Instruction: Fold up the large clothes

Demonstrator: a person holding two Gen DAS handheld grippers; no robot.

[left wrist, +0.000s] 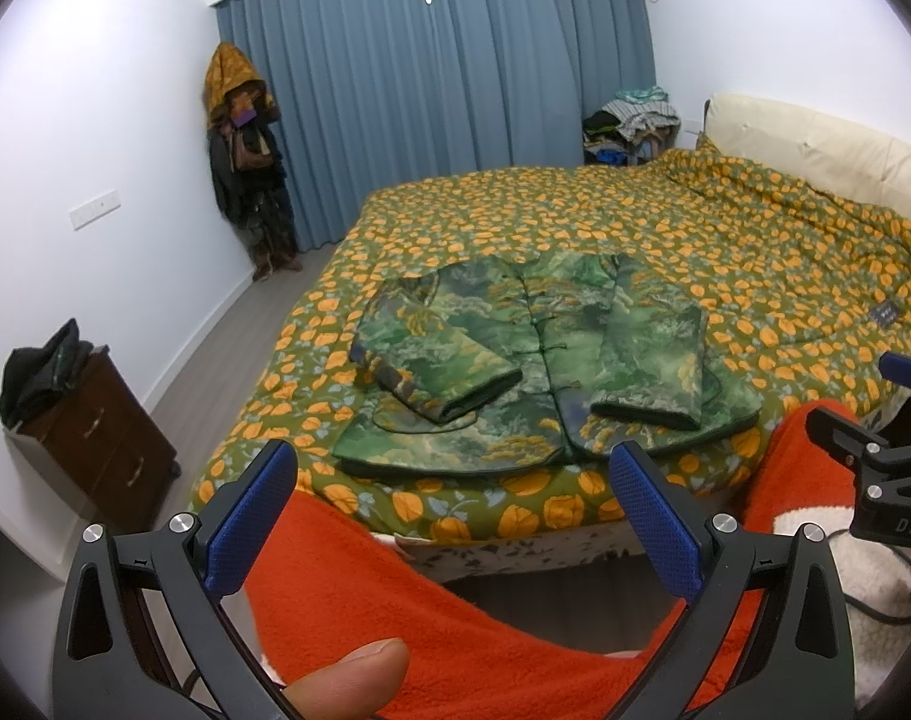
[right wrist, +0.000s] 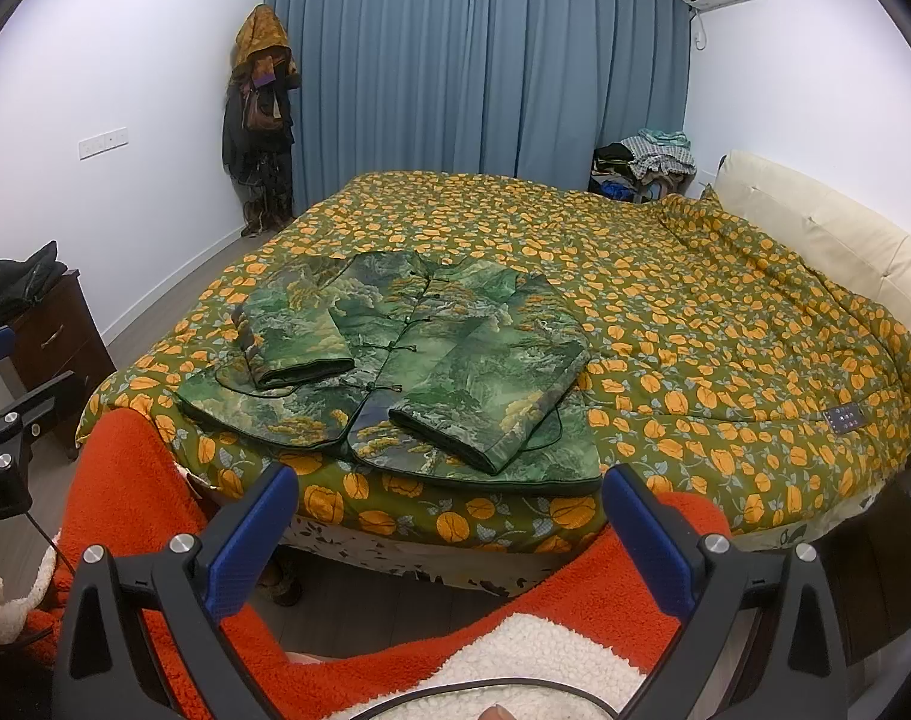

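Observation:
A green patterned jacket (left wrist: 527, 360) lies flat near the foot of the bed, front up, knot buttons down the middle, both sleeves folded in over the chest. It also shows in the right wrist view (right wrist: 407, 372). My left gripper (left wrist: 452, 510) is open and empty, held back from the bed's foot edge, short of the jacket hem. My right gripper (right wrist: 449, 531) is open and empty too, likewise short of the hem. The right gripper's body shows at the right edge of the left wrist view (left wrist: 881, 468).
The bed's green quilt with orange flowers (right wrist: 665, 312) fills the middle. A cream headboard (right wrist: 827, 228) is at right. A dark nightstand (left wrist: 95, 438) stands at left by the wall. Blue curtains (right wrist: 485, 60) and a clothes pile (right wrist: 647, 162) are behind. My orange fleece sleeves (left wrist: 431, 618) are below.

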